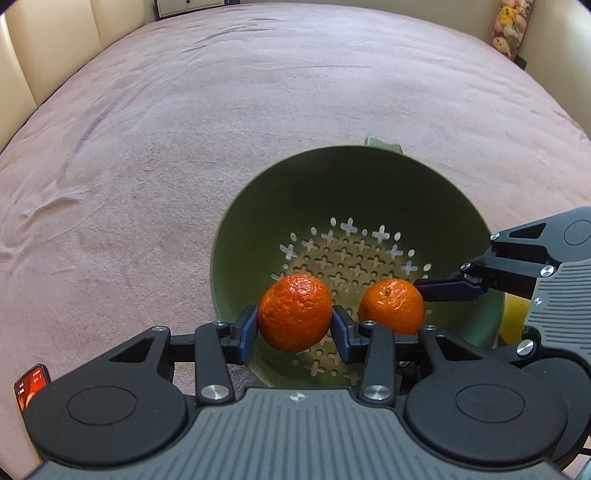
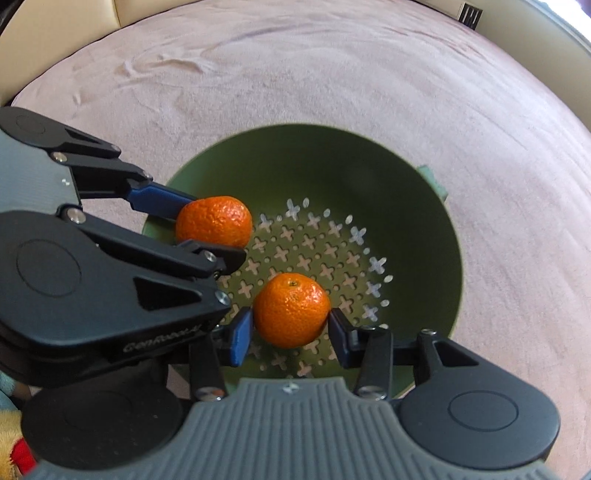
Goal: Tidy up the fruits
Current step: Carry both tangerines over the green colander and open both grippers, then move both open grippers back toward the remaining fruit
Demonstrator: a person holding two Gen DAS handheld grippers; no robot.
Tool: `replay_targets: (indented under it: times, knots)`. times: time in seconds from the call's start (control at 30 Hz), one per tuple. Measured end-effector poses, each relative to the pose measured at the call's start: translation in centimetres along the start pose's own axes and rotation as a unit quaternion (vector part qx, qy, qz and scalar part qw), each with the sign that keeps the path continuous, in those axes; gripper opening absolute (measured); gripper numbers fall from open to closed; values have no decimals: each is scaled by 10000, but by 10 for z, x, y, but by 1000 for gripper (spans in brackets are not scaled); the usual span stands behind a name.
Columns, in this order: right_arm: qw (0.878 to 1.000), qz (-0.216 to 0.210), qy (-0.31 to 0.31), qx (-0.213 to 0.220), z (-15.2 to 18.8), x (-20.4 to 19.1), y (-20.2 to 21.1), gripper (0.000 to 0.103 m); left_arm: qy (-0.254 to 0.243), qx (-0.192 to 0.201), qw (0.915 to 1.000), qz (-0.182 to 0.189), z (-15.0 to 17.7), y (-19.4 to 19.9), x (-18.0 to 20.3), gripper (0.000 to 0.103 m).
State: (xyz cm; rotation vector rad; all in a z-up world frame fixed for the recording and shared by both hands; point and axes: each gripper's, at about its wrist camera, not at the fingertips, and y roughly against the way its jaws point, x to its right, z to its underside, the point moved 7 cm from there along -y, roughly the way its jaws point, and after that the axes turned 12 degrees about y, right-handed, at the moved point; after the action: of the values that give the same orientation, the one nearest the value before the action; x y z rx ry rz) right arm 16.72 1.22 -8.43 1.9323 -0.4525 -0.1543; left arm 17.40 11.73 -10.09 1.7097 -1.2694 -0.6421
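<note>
Orange against dull green: two mandarins sit pinched in two claws above a perforated colander (image 1: 369,177) that rests on a pinkish plush blanket (image 1: 184,147) spread over what looks like a bed.

Seen from the left wrist, the left claw (image 1: 294,318) is clamped on the darker mandarin (image 1: 294,312), its blue pads pressing each side of the fruit, which sits over the near side of the colander. Just to its right is the lighter mandarin (image 1: 391,311), stem scar upward, with one blue pad of the right claw reaching in from the right and touching it.

From the right wrist, the right claw (image 2: 290,323) grips that lighter mandarin (image 2: 290,310) between its pads, over the cross-shaped holes in the colander's floor (image 2: 314,243). The left claw (image 2: 207,225) comes in from the left side of this view with the darker mandarin (image 2: 213,221) held over the colander's left rim. The two fruits are near each other but apart. Whether either one touches the colander I cannot tell.

A phone (image 1: 31,387) with a lit reddish screen lies at the blanket's near left edge. Stuffed toys (image 1: 509,26) stand at the far right, beyond the blanket, and cream padded panels (image 1: 55,44) run along the far left.
</note>
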Motion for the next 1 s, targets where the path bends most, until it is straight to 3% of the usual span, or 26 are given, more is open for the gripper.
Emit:
replay_targets:
  times: [0.53,0.77,0.87,1.0]
  knots:
    - [9999,109,-80,-39,10,-3,3,44,140,-124,9998,21,11,0,1,52]
    - [9995,277,-132,80,11,-1,17,64,301,-68,9994,173,8,9,0,55]
    - [9989,383,-206,200,12,1,26,74,388,58,9989,261,6,19,-1,66]
    - [9972,533,-326,412,13,4,44,77,573,215,9970,482,3,33,-4,68]
